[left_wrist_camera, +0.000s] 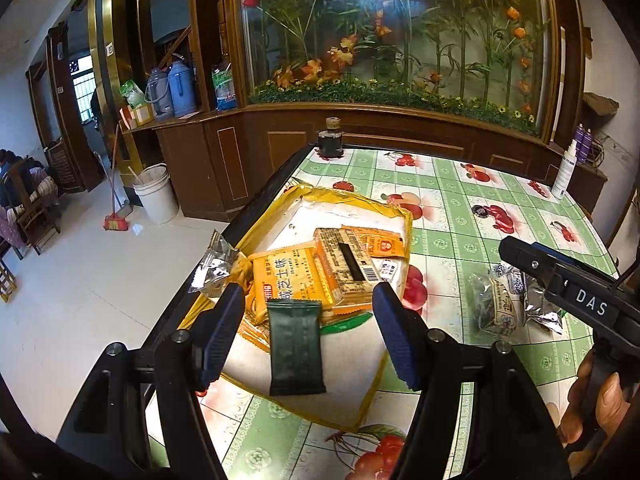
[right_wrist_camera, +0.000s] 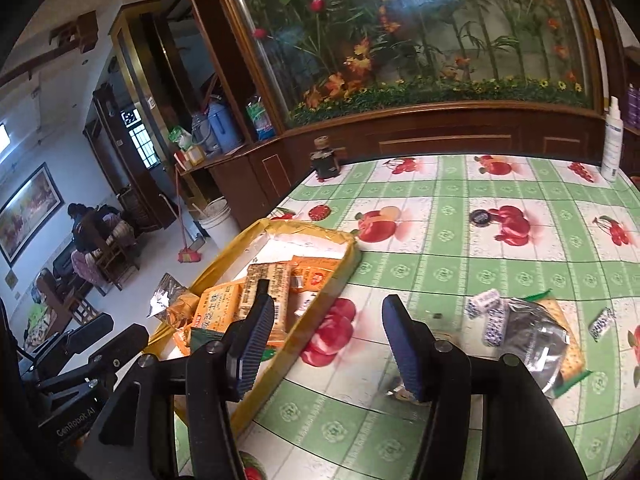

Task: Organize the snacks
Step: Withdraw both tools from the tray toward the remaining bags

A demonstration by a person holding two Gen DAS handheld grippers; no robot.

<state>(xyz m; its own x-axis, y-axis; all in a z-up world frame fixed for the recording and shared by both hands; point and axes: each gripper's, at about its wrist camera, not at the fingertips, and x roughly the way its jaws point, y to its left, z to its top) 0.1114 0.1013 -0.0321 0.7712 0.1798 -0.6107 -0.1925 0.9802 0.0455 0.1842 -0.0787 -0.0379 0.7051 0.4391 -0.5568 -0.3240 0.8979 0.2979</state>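
Left gripper [left_wrist_camera: 308, 332], fingers spread and empty, hovered over the dark green packet [left_wrist_camera: 295, 348] in the yellow-rimmed tray [left_wrist_camera: 394, 204]; packet's long axis apparently ran along the fingers. Right gripper [right_wrist_camera: 326, 344], likewise released, was nearer the loose snacks [right_wrist_camera: 524, 332].

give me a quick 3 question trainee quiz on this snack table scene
1. True or false: the dark green packet lies in the yellow-edged tray.
2. Which claw is over the tray? A) left claw B) right claw
3. Fill in: the loose snacks outside the tray lie on the tablecloth to the tray's ____ in both views.

Key: 1 true; 2 A; 3 right. Both claws are open and hold nothing.
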